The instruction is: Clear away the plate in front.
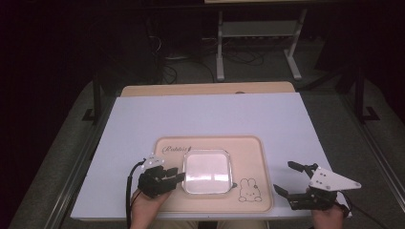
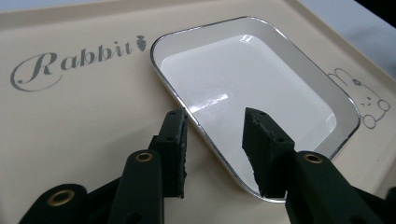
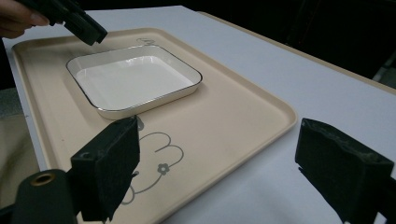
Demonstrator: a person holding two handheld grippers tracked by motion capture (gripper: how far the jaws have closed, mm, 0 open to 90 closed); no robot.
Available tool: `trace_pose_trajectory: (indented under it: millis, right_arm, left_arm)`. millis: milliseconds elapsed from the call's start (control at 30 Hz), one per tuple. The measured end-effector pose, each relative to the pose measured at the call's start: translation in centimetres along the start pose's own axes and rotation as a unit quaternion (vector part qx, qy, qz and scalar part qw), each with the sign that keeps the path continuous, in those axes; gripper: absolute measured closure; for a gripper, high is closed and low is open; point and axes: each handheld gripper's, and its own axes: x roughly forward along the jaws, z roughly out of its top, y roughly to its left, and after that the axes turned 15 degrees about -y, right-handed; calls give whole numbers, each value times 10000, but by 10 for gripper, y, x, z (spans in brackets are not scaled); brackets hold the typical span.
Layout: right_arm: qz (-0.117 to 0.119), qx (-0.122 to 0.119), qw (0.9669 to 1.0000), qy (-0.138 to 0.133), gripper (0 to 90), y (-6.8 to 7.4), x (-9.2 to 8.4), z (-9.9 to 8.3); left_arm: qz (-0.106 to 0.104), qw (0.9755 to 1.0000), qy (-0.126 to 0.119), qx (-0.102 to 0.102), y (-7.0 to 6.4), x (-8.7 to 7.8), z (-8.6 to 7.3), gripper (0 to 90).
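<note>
The white dish [image 1: 207, 171] sits centre-low in the high view, on the beige tray [image 1: 253, 152] that lies on the tabletop [image 1: 205, 114]. The left tool [image 2: 215, 140], partly open, straddles the dish's near rim without pressing it. The right tool [image 1: 288, 177], lower right of the high view, stands wide open and empty beside the tray's edge.

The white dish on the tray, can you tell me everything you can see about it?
The white dish is square with rounded corners, a shallow raised wall and a thin silvery rim. It looks glossy, like glazed ceramic, and holds nothing. It lies flat on the beige rabbit tray, between the word Rabbit and the bunny drawing. The left gripper straddles its rim, with no pad pressing on it.
</note>
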Motion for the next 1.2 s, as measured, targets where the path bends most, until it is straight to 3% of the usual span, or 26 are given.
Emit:
trace_pose_trajectory:
  millis: [433,1200]
  right_arm:
    - [-34,37,10000,25,131,-1,0,-1]
    - [-83,11,9999,80,131,-2,1,-2]
  left_arm:
    - [-344,9984,-199,399,8,-13,12,485]
    - [-266,9960,-436,726,28,-39,20,365]
